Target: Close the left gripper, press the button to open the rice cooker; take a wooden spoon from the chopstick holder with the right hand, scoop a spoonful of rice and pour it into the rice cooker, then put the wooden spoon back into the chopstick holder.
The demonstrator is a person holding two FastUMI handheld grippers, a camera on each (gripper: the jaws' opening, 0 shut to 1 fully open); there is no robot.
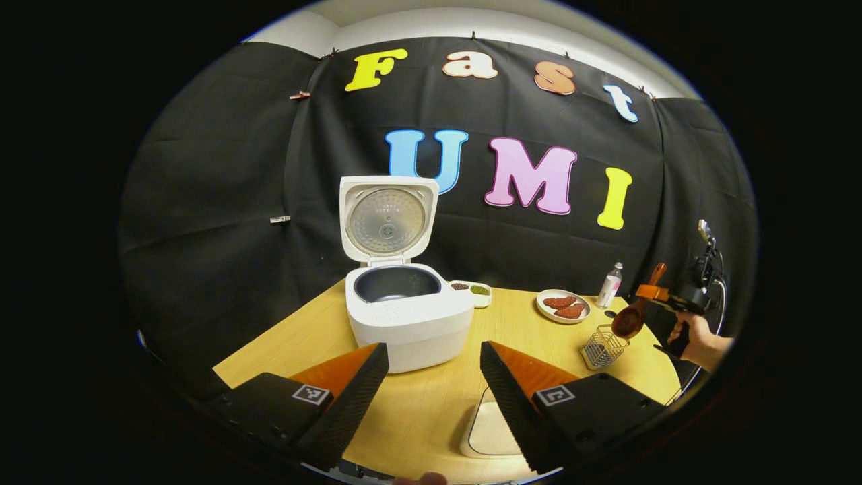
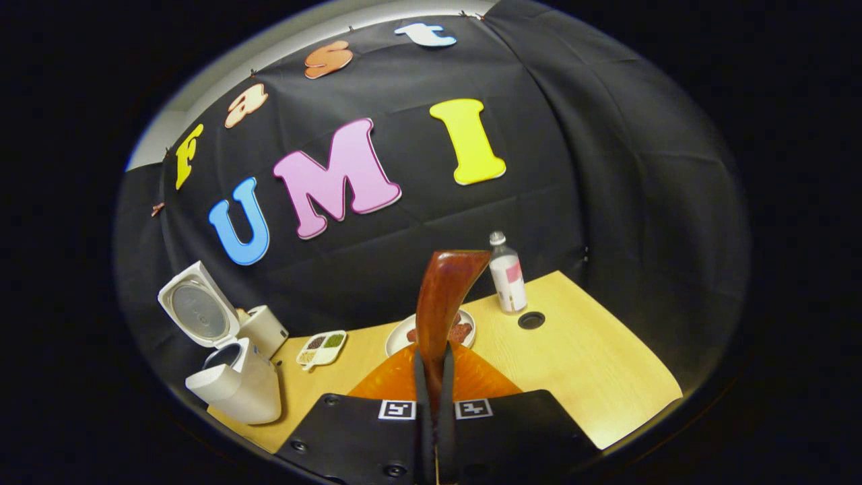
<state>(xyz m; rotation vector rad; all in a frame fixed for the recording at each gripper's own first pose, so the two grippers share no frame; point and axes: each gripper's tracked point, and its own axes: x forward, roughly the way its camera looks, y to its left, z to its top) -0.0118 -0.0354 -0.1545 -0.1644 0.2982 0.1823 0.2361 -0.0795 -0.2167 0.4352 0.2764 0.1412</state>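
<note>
The rice cooker [image 1: 407,316] was found already open, its lid [image 1: 387,219] standing upright behind a dark, round inner pot, so the button step was judged done. The step in hand was judged to be the taking of the wooden spoon [image 1: 633,313] from the chopstick holder [image 1: 603,347]. In the left gripper view the spoon was seen clamped in the right gripper [image 1: 650,293], bowl hanging down just above the wire holder, seemingly free of it, with a hand [image 1: 697,340] on the grip behind. In the right gripper view the right gripper [image 2: 434,377] was seen narrowed onto the spoon's handle [image 2: 441,296], both fingers pressed against it. The left gripper [image 1: 434,377] was held wide apart, nothing between its fingers, over the table [image 1: 431,411] in front of the cooker.

Next, a scoop of rice was judged to be called for: the spoon bowl would have to be turned level and carried to the rice. Where the rice lay could not be told with certainty; a small divided tray [image 2: 322,349] of grains sat beside the cooker.

The spoon appeared smooth, glossy and reddish-brown, with a curved handle. The cooker was white, boxy, with rounded corners, and its lid liner was shiny metal. The holder was an open wire basket. The table was pale wood grain.
</note>
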